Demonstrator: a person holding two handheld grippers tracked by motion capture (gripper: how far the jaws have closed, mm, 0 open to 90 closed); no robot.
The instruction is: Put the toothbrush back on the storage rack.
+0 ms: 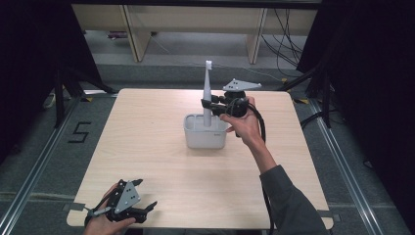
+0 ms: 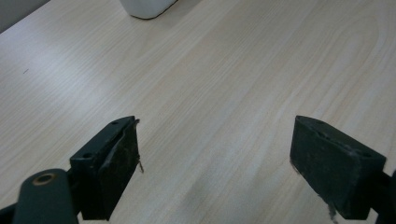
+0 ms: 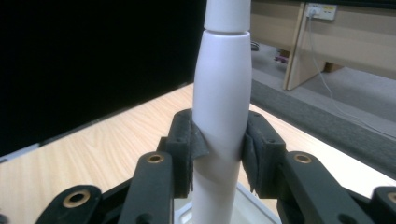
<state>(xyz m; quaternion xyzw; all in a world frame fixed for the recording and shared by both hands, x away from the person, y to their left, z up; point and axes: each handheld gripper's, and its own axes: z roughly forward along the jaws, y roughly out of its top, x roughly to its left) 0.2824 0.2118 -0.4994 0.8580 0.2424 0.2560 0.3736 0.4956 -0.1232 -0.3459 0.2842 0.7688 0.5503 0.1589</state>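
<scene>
While the right gripper (image 1: 214,104) is pinching the white electric toothbrush (image 1: 207,93) by its handle, the high view is showing the brush standing upright with its foot down inside the white holder (image 1: 205,131) at the middle of the wooden table (image 1: 147,147). By my reading, the step in hand is either setting the brush into the holder or drawing it out; the frame alone is not deciding which. The left gripper (image 1: 147,205) is resting near the table's front left corner, well apart from the work.

Looking along the left gripper's jaws, that gripper view is showing them spread wide over bare wood with nothing between them, and a corner of the holder (image 2: 148,8) sitting far off at the top edge.

Turning to the right gripper view, both pads are pressing on the toothbrush (image 3: 222,107) handle from either side, with the holder rim (image 3: 254,205) just below. The next move is calling for a straight vertical path, since the holder's walls are standing closest; nothing else is crowding the brush.
</scene>
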